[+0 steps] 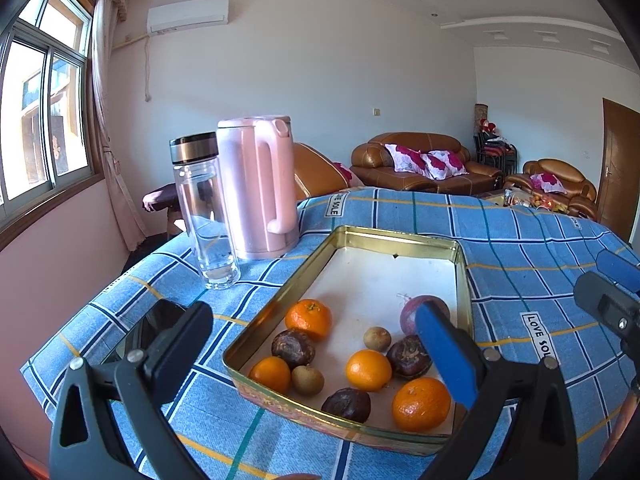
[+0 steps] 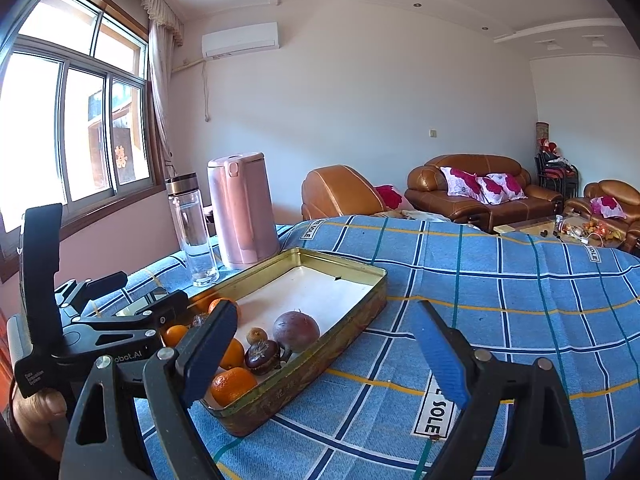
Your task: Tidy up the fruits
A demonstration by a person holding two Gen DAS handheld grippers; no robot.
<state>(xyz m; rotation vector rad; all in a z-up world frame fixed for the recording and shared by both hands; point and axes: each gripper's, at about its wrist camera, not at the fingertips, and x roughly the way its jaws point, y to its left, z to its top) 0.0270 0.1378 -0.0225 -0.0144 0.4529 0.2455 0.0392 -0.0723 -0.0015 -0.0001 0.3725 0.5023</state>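
Observation:
A gold tin tray (image 1: 280, 300) lies on the blue checked tablecloth. It holds several oranges (image 1: 309, 319), three dark brown fruits (image 1: 293, 347), two small tan fruits (image 1: 377, 338) and a purple passion fruit (image 1: 412, 312). My left gripper (image 1: 316, 356) hovers open over the tray's near end, with nothing gripped between its fingers. In the right wrist view the tray (image 2: 320, 376) and passion fruit (image 2: 296, 331) lie at the left. My right gripper (image 2: 324, 360) stands open above the tray's right wall and the cloth, holding nothing. The left gripper (image 2: 152, 300) shows at the left edge there.
A pink kettle (image 1: 256, 188) and a clear bottle (image 1: 206, 216) stand behind the tray's left corner. A dark phone (image 1: 156, 324) lies left of the tray. The right gripper (image 1: 608, 286) shows at the right edge. Bare cloth (image 2: 500, 288) spreads right of the tray.

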